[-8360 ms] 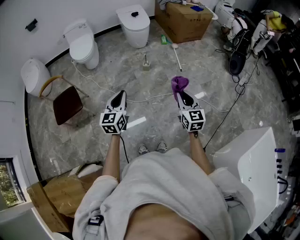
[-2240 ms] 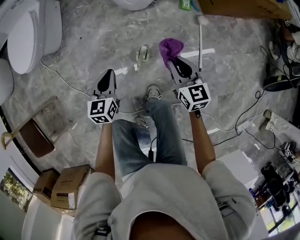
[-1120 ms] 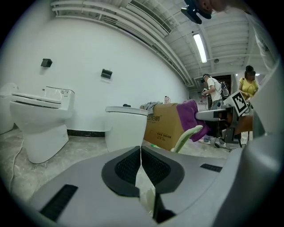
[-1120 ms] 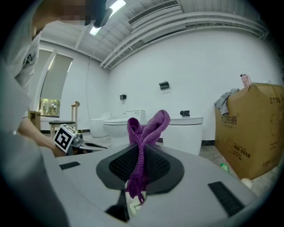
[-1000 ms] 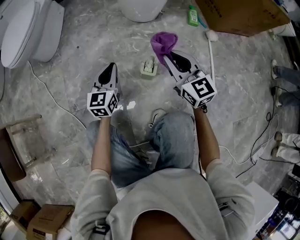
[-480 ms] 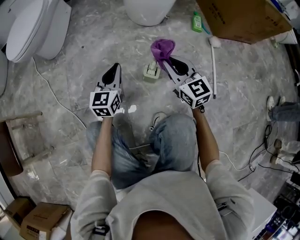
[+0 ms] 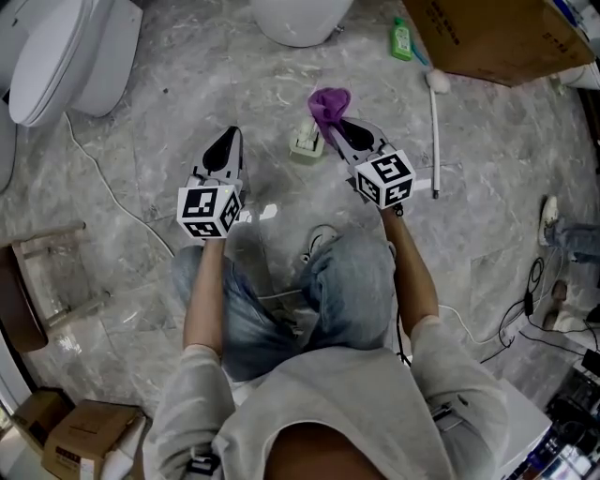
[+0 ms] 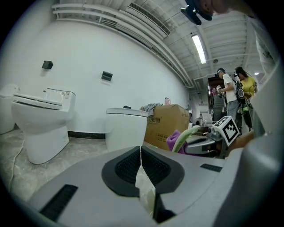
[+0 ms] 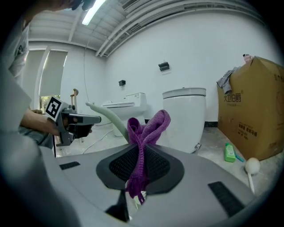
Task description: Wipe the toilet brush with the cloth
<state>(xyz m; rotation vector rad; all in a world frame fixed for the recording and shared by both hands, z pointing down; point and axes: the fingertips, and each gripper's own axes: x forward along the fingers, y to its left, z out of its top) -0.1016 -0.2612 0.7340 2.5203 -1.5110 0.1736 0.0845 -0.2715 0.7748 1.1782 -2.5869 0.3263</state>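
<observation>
The toilet brush [image 7: 305,142] stands in its pale holder on the marble floor, and its pale green curved handle [image 9: 105,116] rises beside my right gripper. My right gripper [image 7: 336,122] is shut on a purple cloth [image 7: 328,101], which bunches above the pads [image 9: 146,128]. The cloth hangs just right of the brush; I cannot tell if they touch. My left gripper [image 7: 226,134] hovers left of the brush, jaws closed with nothing between them [image 8: 140,148]. The left gripper view shows the green handle [image 8: 188,135] against the cloth [image 8: 174,141].
Two white toilets [image 7: 56,56] [image 7: 298,17] stand along the far wall. Right of them are a cardboard box [image 7: 506,33], a green bottle [image 7: 401,42] and a white long-handled stick with a round head [image 7: 434,131]. A cable [image 7: 103,187] crosses the floor at left.
The person has walked up to the brush and crouched. Over the last second the right gripper with the cloth has closed in beside the brush; the left gripper has hardly moved.
</observation>
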